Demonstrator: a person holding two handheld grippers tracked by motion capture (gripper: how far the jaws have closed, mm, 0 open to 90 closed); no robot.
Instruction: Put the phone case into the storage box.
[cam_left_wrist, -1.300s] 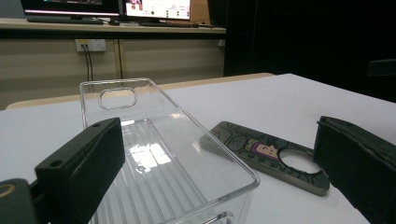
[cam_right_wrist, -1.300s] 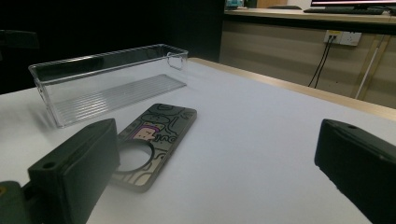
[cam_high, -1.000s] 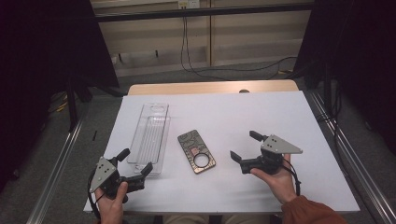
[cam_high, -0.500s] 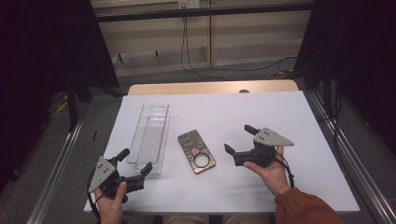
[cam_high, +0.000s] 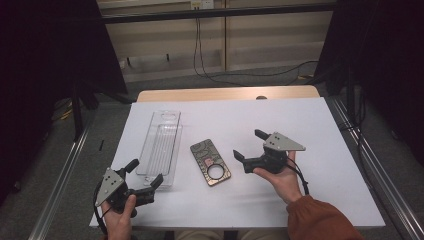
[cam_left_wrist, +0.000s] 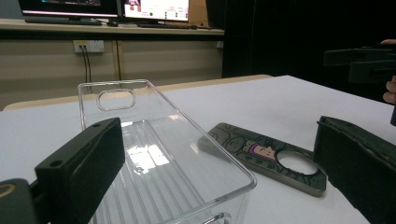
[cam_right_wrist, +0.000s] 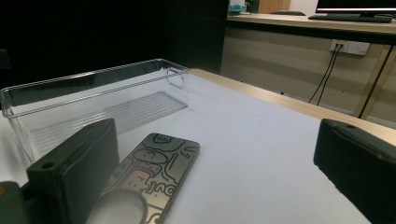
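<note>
- Hovering with its jaws wide apart and empty, the right gripper (cam_high: 248, 145) sits just right of the phone case (cam_high: 210, 162), touching nothing.
- In the right gripper view the case (cam_right_wrist: 154, 175) lies low between the two jaws, its ring hole nearest the camera.
- The left gripper (cam_high: 146, 174) is also spread open and holds nothing; its jaws stand at the near end of the clear tray (cam_high: 161, 146), and whether they touch it cannot be told.
- The case lies flat on the white table (cam_high: 310, 130), just beside the tray and apart from it.
- Judging by its look, the case is thin, light and fairly stiff, with a smooth printed back that may slip.
- Lying flat, it offers little to grip; pinching across its long edges, or tipping one edge up first, seems the best hold.
- The tray looks like rigid, light plastic that could slide if nudged.
</note>
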